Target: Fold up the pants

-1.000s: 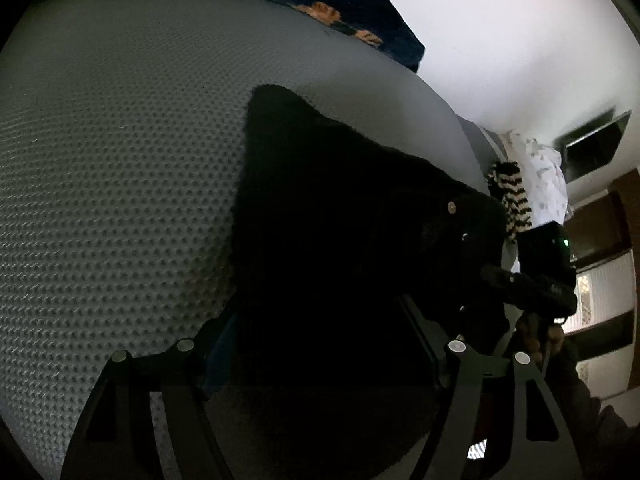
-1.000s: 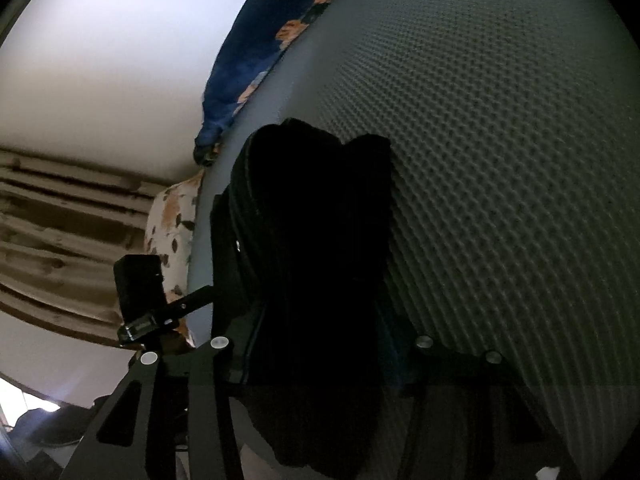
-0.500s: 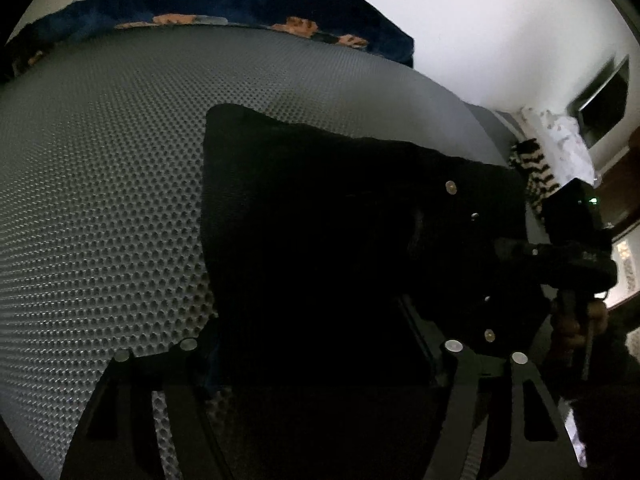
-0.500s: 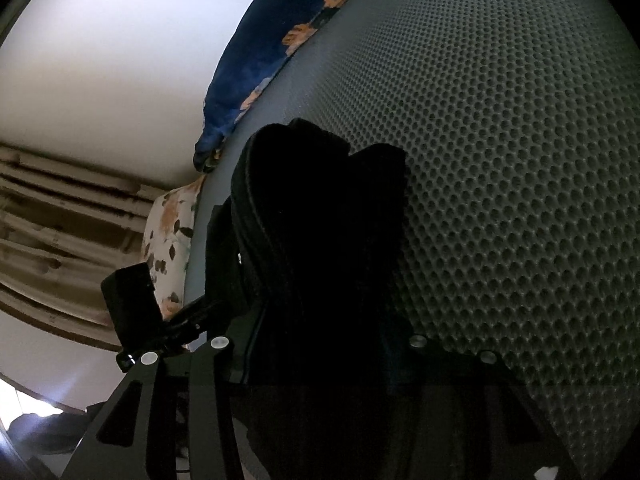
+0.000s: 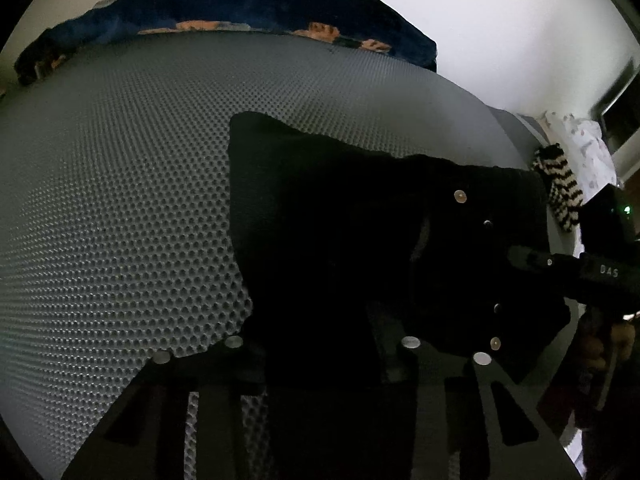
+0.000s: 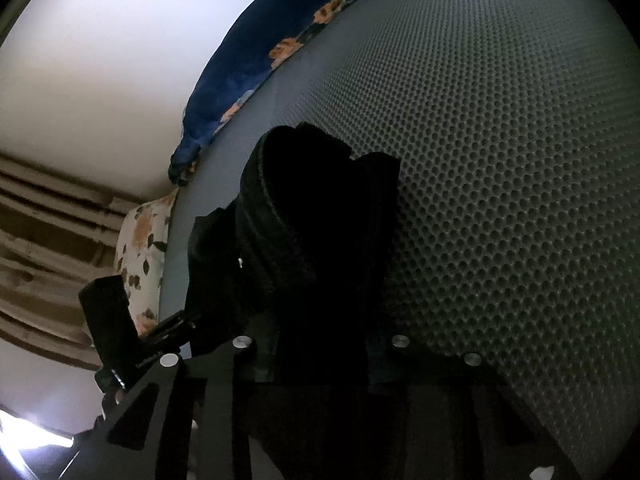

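Note:
Folded black pants (image 5: pixel 340 220) lie on a grey dimpled mat (image 5: pixel 120 200), with metal studs showing on their right part. My left gripper (image 5: pixel 320 332) reaches over the near edge of the pants. Its jaws are closing, with the dark cloth filling the gap between them. In the right wrist view the pants (image 6: pixel 320 220) form a thick rolled bundle on the mat (image 6: pixel 500 160). My right gripper (image 6: pixel 320 344) is closing its jaws on the bundle's near end. Each view shows the other hand's tool at its edge (image 5: pixel 580 272) (image 6: pixel 120 320).
A dark blue floral blanket (image 5: pixel 240 8) (image 6: pixel 260 60) lies along the mat's far edge against a white wall. A black-and-white striped cloth (image 5: pixel 560 188) hangs past the right edge. A floral pillow (image 6: pixel 140 240) sits beyond the mat's left side.
Both pairs of fingers have drawn in around the pants. The left view has tilted, bringing more of the blue blanket and the mat into sight.

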The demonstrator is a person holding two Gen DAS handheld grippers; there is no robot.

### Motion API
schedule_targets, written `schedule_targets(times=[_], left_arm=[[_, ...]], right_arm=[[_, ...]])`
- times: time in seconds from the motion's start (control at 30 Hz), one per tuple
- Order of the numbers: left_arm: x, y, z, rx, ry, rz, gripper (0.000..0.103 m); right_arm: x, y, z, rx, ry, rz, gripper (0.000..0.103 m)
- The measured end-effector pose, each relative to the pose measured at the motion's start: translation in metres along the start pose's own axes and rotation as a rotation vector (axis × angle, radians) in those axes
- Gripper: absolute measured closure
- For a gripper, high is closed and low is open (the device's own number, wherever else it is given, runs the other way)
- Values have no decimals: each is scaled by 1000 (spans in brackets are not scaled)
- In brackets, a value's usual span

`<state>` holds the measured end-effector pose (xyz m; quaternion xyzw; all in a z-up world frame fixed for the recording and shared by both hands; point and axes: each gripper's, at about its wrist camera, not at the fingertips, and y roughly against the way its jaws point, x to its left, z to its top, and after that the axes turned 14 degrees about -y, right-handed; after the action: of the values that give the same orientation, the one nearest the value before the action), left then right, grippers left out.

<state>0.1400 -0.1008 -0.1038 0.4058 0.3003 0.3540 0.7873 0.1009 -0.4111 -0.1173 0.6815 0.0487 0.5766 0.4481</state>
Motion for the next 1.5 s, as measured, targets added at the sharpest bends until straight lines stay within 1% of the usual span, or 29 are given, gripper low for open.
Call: schedule_targets(times=[0.07, 0.17, 0.33, 0.47, 0.53, 0.7, 0.83, 1.0, 1.13, 1.3, 1.5], left_arm=[[-2, 3, 1, -3, -8, 10, 74], [-5, 10, 0, -12, -28, 22, 79], [-2, 21, -7, -18, -15, 20, 83], [-1, 37, -12, -37, -15, 31, 86], [0, 48, -15, -53, -26, 48, 86], [7, 71, -27, -73, -34, 96, 86], [18, 90, -34, -98, -18, 117, 87], [30, 104, -37, -119, -2, 145, 87], [42, 109, -36, -125, 15, 158, 87], [52, 112, -27, -128, 13, 174, 87], [65, 111, -10, -137, 14, 180, 87]], right_arm=[[6, 1, -1, -20, -4, -12, 77], [15, 2, -5, -42, 0, -28, 78], [33, 5, -15, -68, 15, -31, 80], [47, 3, -27, -66, 32, -45, 80], [53, 1, -32, -61, 41, -50, 80], [73, -5, -48, -44, 73, -26, 80], [89, -13, -55, -29, 96, -11, 81], [107, -25, -59, -10, 114, 15, 81], [117, -36, -58, 4, 125, 20, 81], [128, -48, -50, 15, 137, 25, 81], [140, -57, -34, 19, 144, 35, 81]])
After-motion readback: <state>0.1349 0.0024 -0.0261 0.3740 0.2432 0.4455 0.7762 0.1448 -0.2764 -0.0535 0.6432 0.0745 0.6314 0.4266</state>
